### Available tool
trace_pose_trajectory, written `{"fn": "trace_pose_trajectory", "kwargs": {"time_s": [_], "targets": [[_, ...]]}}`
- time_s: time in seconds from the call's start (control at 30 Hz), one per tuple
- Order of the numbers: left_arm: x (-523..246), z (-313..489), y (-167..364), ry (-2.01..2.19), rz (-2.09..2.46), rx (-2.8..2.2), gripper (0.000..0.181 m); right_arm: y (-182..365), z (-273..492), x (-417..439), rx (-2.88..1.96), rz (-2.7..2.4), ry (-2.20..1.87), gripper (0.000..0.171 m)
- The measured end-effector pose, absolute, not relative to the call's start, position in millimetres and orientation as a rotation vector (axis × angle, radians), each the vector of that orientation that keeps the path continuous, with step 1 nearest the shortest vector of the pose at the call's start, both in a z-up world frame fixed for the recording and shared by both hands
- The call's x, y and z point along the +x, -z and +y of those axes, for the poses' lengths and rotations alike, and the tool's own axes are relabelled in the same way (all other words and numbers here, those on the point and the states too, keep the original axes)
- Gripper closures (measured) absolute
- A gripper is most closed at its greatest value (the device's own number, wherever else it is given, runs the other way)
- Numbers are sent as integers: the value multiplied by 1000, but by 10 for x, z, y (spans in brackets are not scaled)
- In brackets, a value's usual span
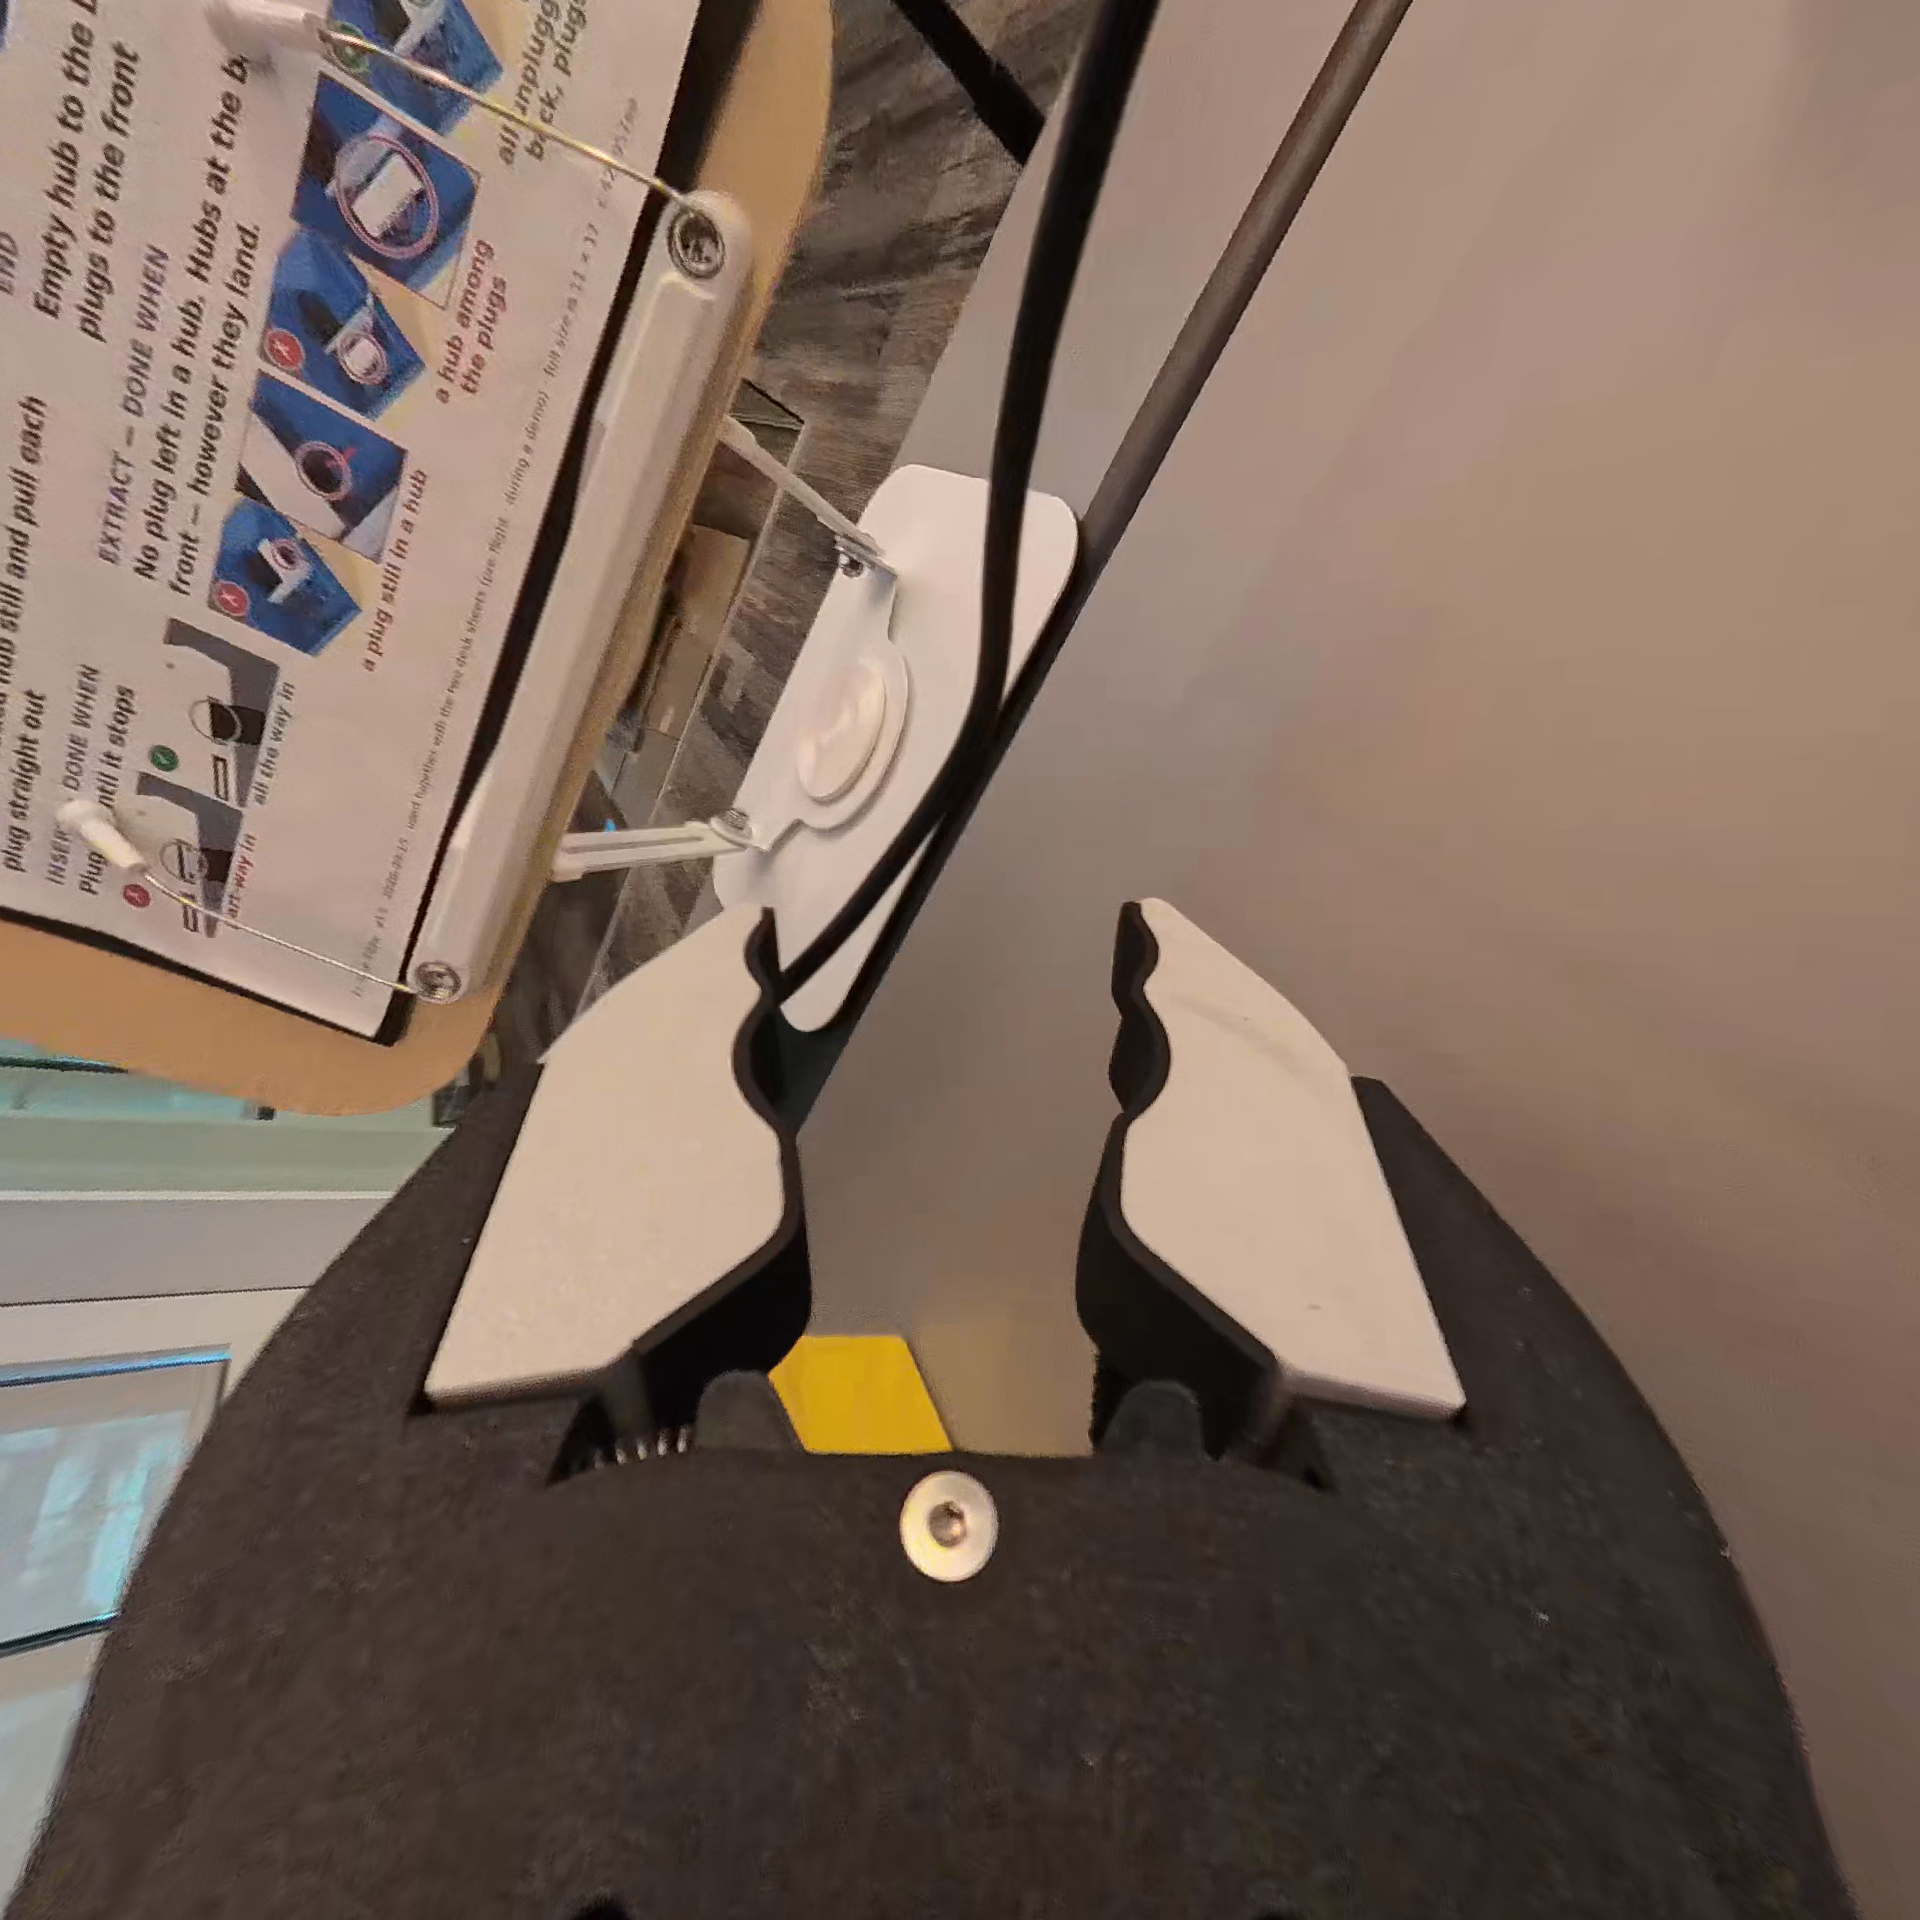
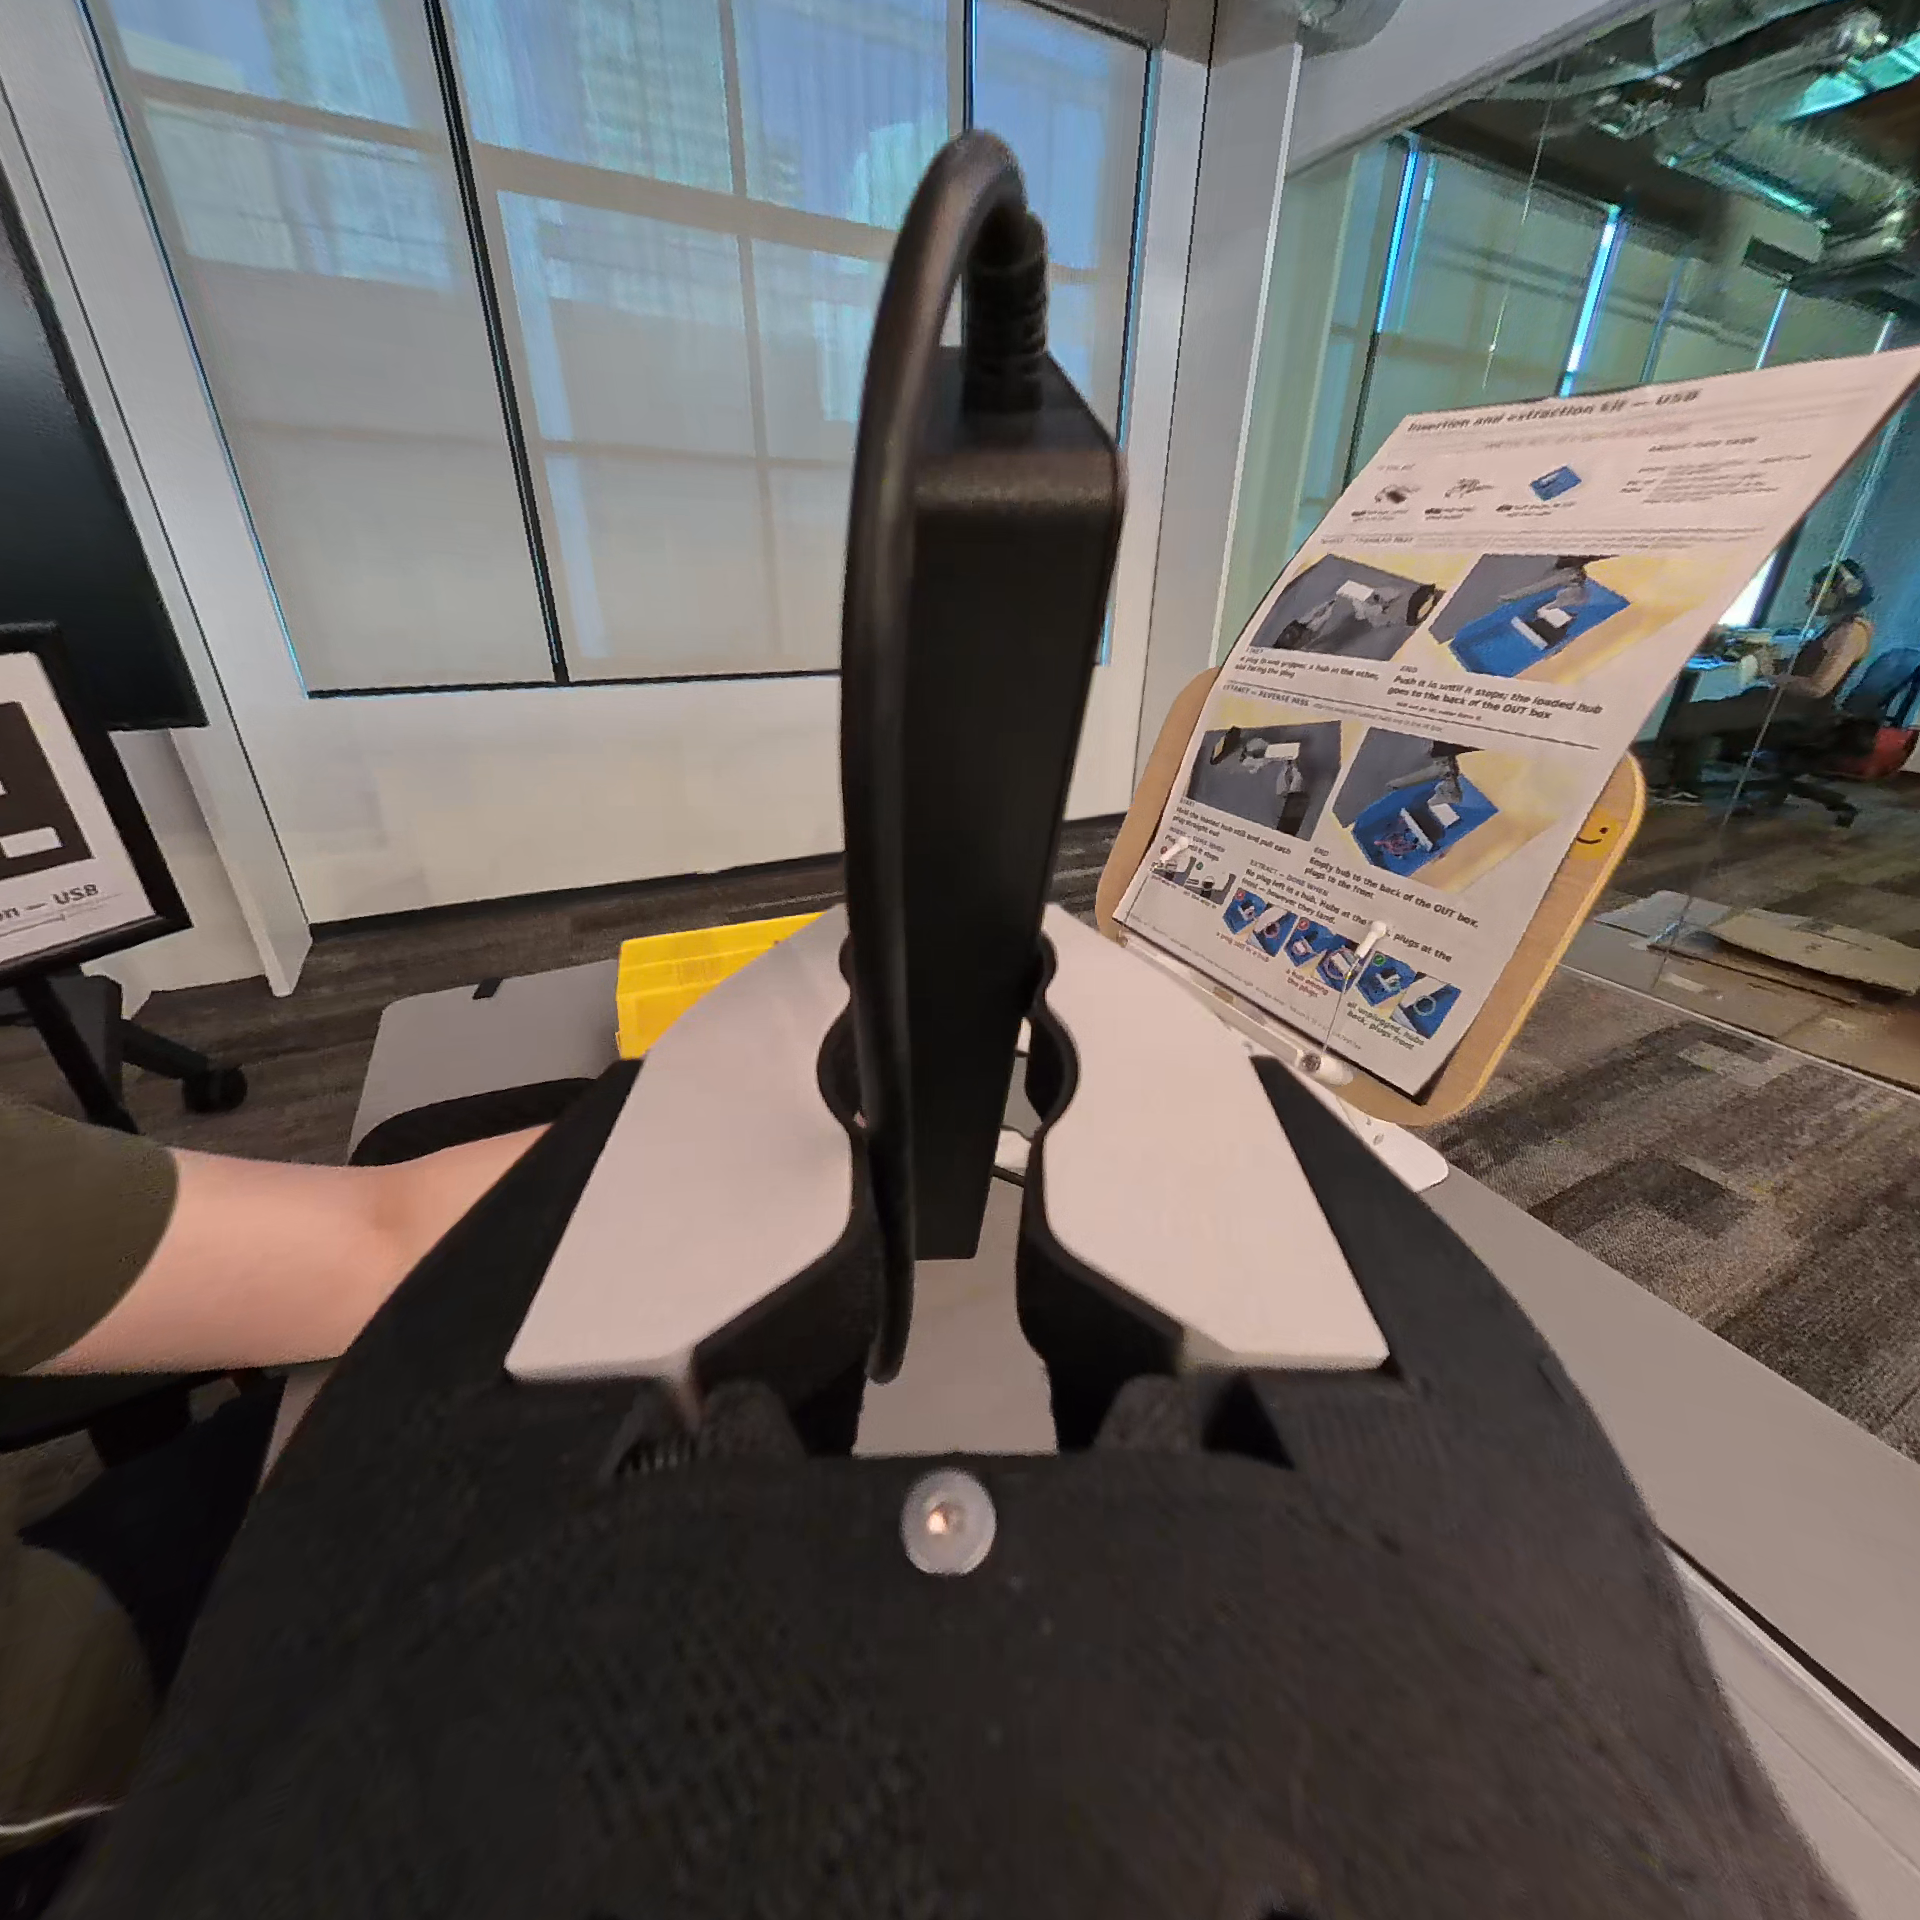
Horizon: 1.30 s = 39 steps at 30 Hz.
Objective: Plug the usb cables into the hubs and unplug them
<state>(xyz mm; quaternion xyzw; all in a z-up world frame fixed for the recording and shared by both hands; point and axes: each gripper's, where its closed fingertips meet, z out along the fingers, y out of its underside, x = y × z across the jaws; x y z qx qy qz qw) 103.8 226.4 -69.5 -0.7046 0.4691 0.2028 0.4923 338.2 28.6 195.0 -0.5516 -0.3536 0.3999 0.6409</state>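
Right wrist view. Windows fill the background from 10 to 1 o'clock. The grey table runs from centre toward 4 o'clock. At 2 o'clock a printed sheet leans on a wooden stand. A framed sign stands at 9 o'clock, and your forearm enters from 8 o'clock. Your right gripper points to 12 o'clock; its jaws pinch the black hub, which stands upright between them. The hub's cable leaves its top end, loops over at 12 o'clock and drops down the hub's left side, passing between the jaws. A yellow bin shows just beyond the left finger, at 10 o'clock.

Left wrist view. The picture is rotated: the table fills the area from 12 to 4 o'clock. The sheet and stand sit at 10 to 11 o'clock, on a white base near centre. Two black cables run from 12 o'clock across the base. Your left gripper has its jaws spread, with nothing between them. A yellow patch shows at the gap's root.
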Motion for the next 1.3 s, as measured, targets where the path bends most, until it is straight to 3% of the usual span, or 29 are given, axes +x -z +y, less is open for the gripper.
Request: {"fn": "trace_pose_trajectory", "kwargs": {"time_s": [0.1,0.23,0.3,0.4,0.6,0.93,1.1,1.3], "targets": [[973,2445,597,-616,1053,-1641,126,-2008,203,3496,-1224,-804,-927,143],[989,2592,413,-729,988,-1572,147,-2084,109,3648,-1172,-792,-961,144],[971,2638,491,-723,998,-1637,175,-2075,140,3724,-1176,-772,-958,144],[980,2621,466,-621,956,-1705,180,-2016,263,3816,-1213,-729,-953,144],[758,2481,-276,-661,896,-1681,181,-1856,580,3880,-1299,-646,-973,145],[423,2190,-2275,-1005,985,-1549,181,-1708,1016,3669,-1314,-579,-953,144],[917,1930,-3177,-966,1026,-1478,181,-1836,952,3634,-1252,-581,-861,144],[2103,1757,-3501,-733,1171,-1436,181,-1895,713,4156,-1315,-533,-681,144]]}}
